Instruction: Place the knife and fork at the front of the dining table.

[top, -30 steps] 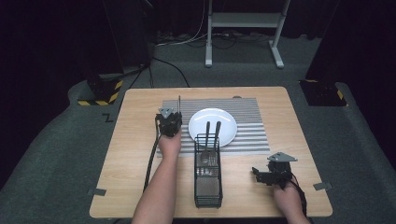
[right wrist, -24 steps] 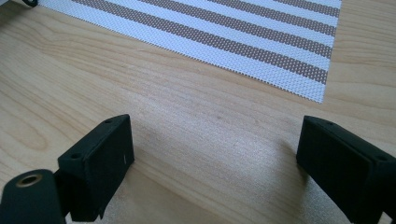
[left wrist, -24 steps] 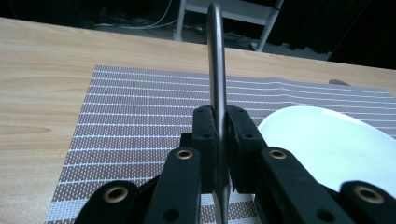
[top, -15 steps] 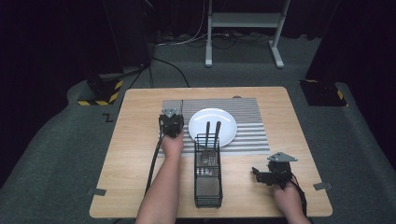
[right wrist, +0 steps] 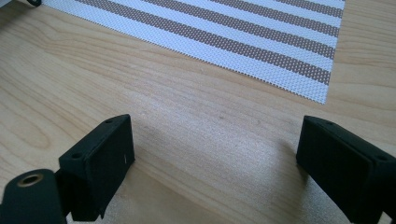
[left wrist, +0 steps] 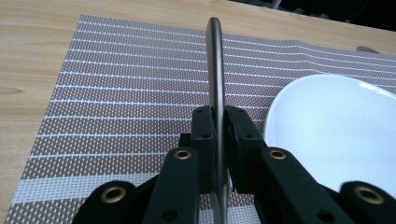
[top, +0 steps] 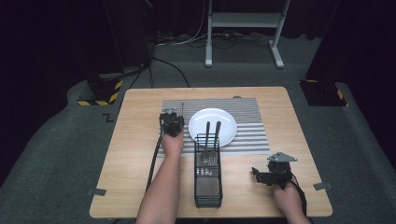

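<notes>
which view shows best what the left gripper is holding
The left gripper view: the left gripper is clamped on a thin metal utensil handle over the striped placemat. The high view shows it as a faint sliver.

The middle of the bench point(top: 130, 140) is taken up by a tall black wire caddy point(top: 208, 175), from which two dark handles point(top: 212, 133) rise over the near edge of the white plate point(top: 212, 122). A crossing from one side to the other at low height is blocked by this caddy. Bare wood is left open to the left of the striped mat point(top: 247, 123), and on the right between the caddy and the right claw point(top: 258, 175). A thin metal utensil point(left wrist: 215, 79) is stuck forward from the left claw point(left wrist: 219, 126), just beside the plate's rim. Open wood is seen before the right claw's spread jaws, up to the mat's edge.
</notes>
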A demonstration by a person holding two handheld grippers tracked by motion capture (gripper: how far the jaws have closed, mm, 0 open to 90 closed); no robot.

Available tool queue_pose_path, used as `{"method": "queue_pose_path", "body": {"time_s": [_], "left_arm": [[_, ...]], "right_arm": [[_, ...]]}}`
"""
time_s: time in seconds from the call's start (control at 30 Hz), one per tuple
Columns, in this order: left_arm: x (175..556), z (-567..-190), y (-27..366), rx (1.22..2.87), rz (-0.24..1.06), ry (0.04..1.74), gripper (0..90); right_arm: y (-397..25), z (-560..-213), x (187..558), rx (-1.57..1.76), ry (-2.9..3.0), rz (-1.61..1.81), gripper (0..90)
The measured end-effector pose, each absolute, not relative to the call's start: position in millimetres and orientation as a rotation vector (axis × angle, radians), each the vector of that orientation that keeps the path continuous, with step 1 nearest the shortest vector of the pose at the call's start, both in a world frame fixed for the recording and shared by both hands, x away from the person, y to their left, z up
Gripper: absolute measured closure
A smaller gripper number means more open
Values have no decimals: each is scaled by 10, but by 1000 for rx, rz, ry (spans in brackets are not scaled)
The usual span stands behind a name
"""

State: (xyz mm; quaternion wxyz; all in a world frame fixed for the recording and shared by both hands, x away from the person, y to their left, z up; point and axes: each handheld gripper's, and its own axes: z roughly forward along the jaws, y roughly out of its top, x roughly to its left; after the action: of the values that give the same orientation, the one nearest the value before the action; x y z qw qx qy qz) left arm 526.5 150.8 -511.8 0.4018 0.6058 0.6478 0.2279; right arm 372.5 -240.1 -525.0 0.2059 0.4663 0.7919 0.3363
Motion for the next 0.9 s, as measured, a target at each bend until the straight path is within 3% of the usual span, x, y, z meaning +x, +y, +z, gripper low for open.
{"method": "queue_pose_path", "body": {"time_s": [0.47,0.9], "left_arm": [[5248,-4938,1492,1522,590,1595,785],[5029,-4947,1549,1594,653,1559,650]], "right_arm": [[-2400,-5251,3725,1293,2212,939,107],[-2400,-5251,3725,1292,2212,939,107]]}}
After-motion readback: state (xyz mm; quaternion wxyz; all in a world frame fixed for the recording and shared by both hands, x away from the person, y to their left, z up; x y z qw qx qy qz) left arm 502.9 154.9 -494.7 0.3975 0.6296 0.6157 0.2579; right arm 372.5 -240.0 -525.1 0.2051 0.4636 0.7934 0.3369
